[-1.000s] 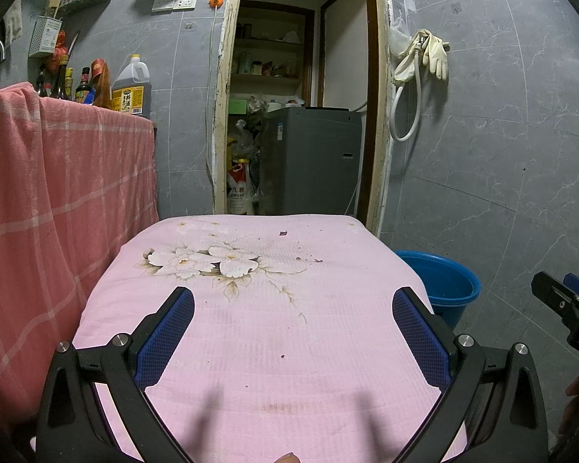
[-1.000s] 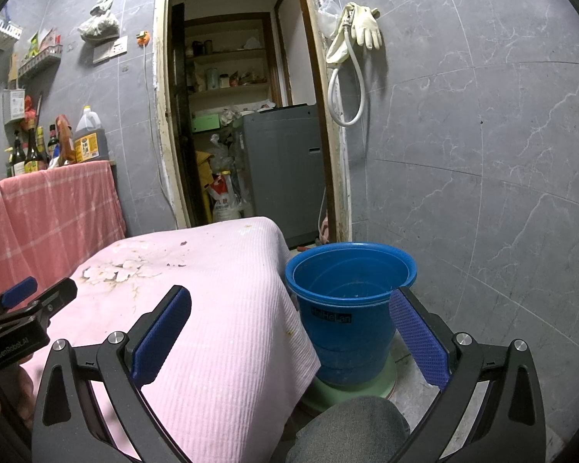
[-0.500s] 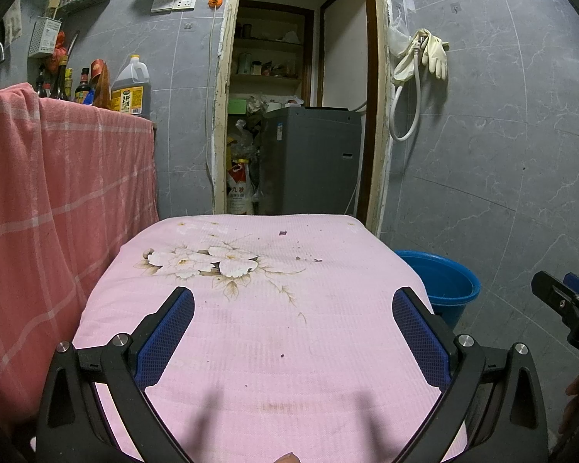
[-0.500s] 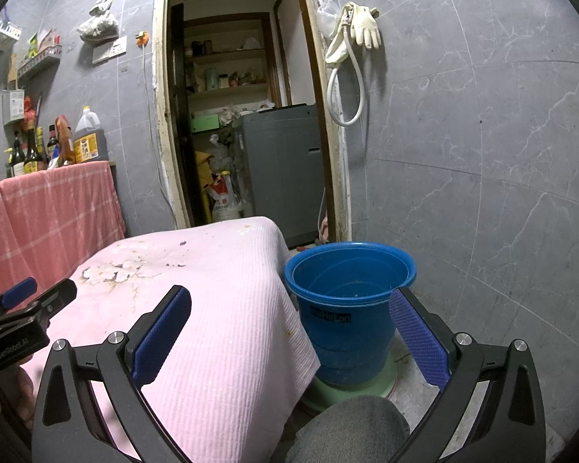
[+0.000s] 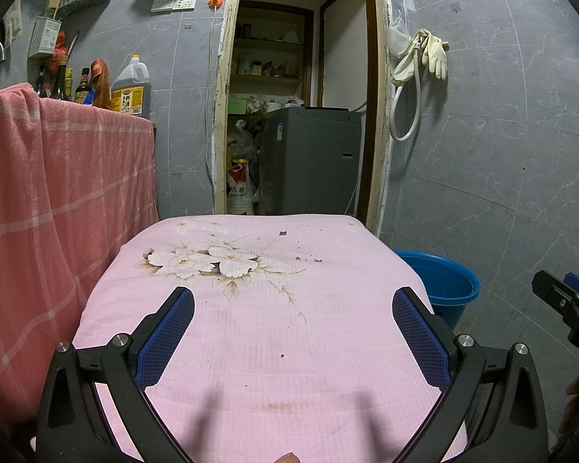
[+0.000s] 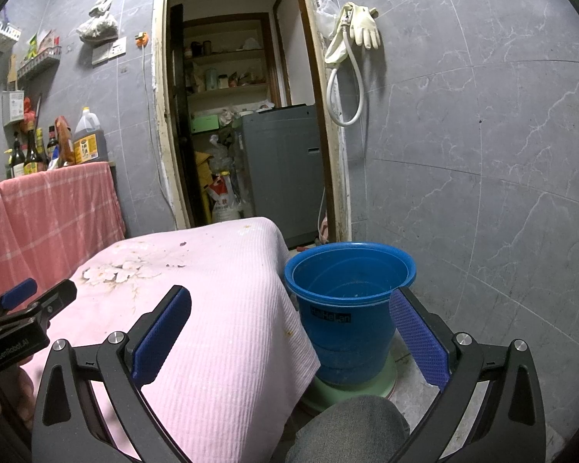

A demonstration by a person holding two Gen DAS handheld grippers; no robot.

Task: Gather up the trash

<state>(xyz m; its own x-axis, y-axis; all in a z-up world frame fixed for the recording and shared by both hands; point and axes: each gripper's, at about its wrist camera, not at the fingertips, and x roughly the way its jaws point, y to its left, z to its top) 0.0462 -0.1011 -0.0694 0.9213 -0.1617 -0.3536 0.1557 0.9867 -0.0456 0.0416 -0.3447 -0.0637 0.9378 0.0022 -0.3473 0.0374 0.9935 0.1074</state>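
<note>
— What can we read here?
— On the blue bucket [image 6: 347, 308] we make out a dark label, "HaiHeLan" as far as we can tell; the left gripper [image 6: 23, 324] body reads "GenRobot.AI"; the sack [image 5: 238, 193] in the doorway shows "九"; the jug [image 5: 129, 92] label is too small for us.

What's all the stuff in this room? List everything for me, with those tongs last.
Cloth-covered table: one, pink with flower print, centre.
Crumbs: few, dark, on the far part of the pink cloth.
Bucket: one, blue, on the floor right of the table.
Checked cloth: one, salmon, left.
Oil jug: one, yellow label, behind the checked cloth.
Rubber gloves: pale, on the wall.
Washing machine: one, grey, through the doorway.
Left tongs: open.
Right tongs: open.
</note>
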